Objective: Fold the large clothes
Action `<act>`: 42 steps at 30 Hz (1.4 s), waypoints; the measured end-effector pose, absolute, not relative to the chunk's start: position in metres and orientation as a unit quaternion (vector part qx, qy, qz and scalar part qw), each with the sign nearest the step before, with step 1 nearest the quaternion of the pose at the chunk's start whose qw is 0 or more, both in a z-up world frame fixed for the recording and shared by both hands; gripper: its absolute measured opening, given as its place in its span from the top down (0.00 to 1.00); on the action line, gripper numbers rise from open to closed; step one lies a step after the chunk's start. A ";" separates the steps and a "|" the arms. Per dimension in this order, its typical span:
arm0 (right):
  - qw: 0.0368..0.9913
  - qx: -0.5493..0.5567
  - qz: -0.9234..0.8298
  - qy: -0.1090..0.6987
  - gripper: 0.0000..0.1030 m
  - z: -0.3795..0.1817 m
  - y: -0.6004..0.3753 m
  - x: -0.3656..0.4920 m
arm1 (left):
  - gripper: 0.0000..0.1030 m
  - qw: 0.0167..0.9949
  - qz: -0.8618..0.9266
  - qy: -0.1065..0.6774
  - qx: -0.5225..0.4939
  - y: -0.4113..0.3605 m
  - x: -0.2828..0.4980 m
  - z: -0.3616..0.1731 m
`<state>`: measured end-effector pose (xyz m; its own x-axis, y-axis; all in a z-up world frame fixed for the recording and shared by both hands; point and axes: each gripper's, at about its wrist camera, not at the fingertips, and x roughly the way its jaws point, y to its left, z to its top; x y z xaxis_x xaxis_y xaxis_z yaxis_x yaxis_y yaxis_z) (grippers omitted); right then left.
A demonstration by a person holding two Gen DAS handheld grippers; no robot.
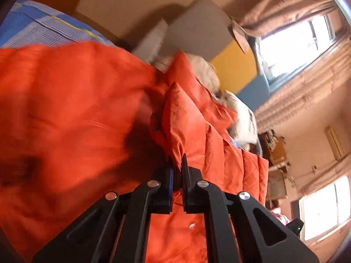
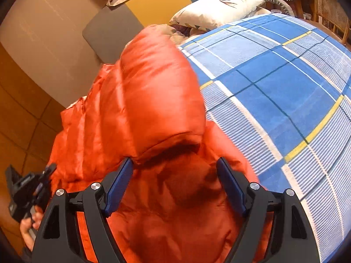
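Observation:
An orange puffer jacket (image 1: 72,114) lies on a bed with a blue checked sheet (image 2: 274,92). My left gripper (image 1: 178,162) is shut on a fold of the jacket's edge and holds it up; the view is tilted and partly blurred. In the right wrist view the jacket (image 2: 149,100) has a padded part, a sleeve or the hood, folded over its body. My right gripper (image 2: 175,164) is open just above the jacket with nothing between its blue pads (image 2: 119,186). The left gripper (image 2: 47,173) shows at the jacket's left edge in that view.
A white pillow (image 2: 217,8) and beige bedding lie at the head of the bed. A grey and yellow headboard (image 2: 114,32) stands behind. A tiled floor (image 2: 19,118) lies left of the bed. Windows with curtains (image 1: 302,50) and wooden furniture (image 2: 329,6) stand beyond.

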<state>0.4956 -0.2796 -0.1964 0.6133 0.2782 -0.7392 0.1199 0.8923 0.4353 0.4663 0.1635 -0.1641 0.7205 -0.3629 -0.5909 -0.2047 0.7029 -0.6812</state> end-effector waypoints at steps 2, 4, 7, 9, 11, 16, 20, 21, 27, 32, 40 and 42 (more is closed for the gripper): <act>0.866 0.229 0.055 0.441 0.24 -0.195 -0.275 0.496 | 0.95 0.848 -0.031 0.370 -0.378 0.176 0.457 -0.161; 0.867 0.222 0.063 0.442 0.24 -0.193 -0.269 0.493 | 0.95 0.851 -0.011 0.366 -0.377 0.189 0.448 -0.160; 0.869 0.211 0.080 0.441 0.24 -0.187 -0.262 0.483 | 0.95 0.846 0.009 0.369 -0.385 0.204 0.438 -0.164; 0.869 0.208 0.091 0.439 0.24 -0.183 -0.257 0.480 | 0.95 0.845 0.015 0.369 -0.387 0.208 0.434 -0.169; 0.879 0.190 0.090 0.429 0.24 -0.176 -0.249 0.480 | 0.93 0.843 0.017 0.375 -0.385 0.209 0.436 -0.172; 0.888 0.165 0.067 0.425 0.24 -0.174 -0.235 0.500 | 0.92 0.849 0.029 0.377 -0.370 0.209 0.434 -0.175; 0.876 0.131 0.042 0.462 0.24 -0.197 -0.223 0.522 | 0.92 0.854 0.046 0.387 -0.345 0.208 0.431 -0.183; 0.871 0.122 0.037 0.475 0.24 -0.206 -0.220 0.526 | 0.92 0.854 0.050 0.392 -0.339 0.207 0.433 -0.186; 0.874 0.077 0.017 0.479 0.19 -0.217 -0.207 0.534 | 0.89 0.849 0.057 0.392 -0.351 0.213 0.431 -0.202; 0.874 0.093 0.022 0.477 0.19 -0.207 -0.212 0.525 | 0.63 0.844 0.068 0.377 -0.377 0.221 0.409 -0.194; 0.878 0.093 0.048 0.468 0.19 -0.193 -0.204 0.482 | 0.46 0.835 0.128 0.335 -0.417 0.257 0.335 -0.180; 0.877 0.096 0.056 0.467 0.19 -0.192 -0.201 0.467 | 0.45 0.831 0.146 0.323 -0.429 0.274 0.314 -0.183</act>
